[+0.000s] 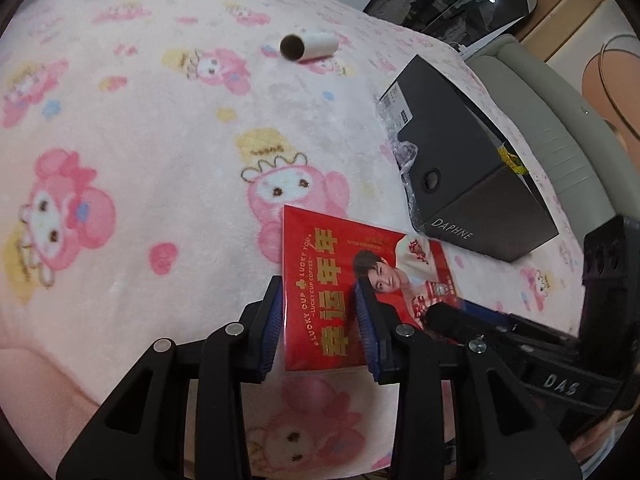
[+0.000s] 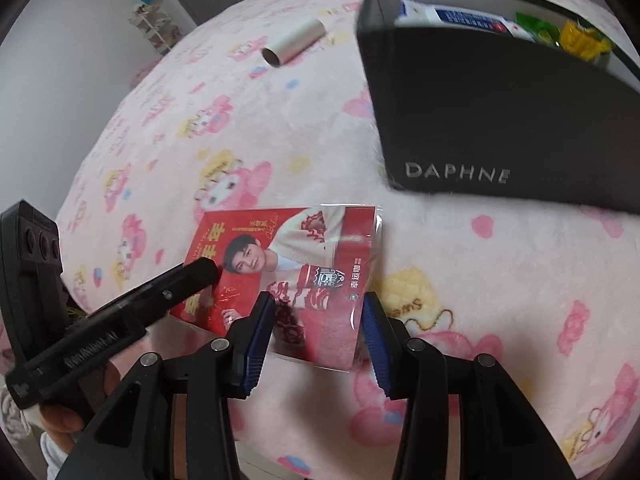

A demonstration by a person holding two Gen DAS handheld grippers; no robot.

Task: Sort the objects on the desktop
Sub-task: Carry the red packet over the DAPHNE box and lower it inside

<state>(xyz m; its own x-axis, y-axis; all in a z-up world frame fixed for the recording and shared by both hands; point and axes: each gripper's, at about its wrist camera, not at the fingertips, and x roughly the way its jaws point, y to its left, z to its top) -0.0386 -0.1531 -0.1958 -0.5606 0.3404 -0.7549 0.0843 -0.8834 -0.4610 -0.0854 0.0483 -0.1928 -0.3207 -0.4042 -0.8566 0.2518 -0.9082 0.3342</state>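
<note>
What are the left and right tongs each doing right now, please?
Left tongs: open, fingers on either side of the red card, not clamped.
Right tongs: open, holding nothing, poised over the same card's other end.

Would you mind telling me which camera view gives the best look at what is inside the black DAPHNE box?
The right wrist view: it looks over the rim of the black DAPHNE box, showing a white-and-blue packet and green and yellow wrappers inside. The left wrist view shows only the box's closed outer faces and label, not the contents.
</note>
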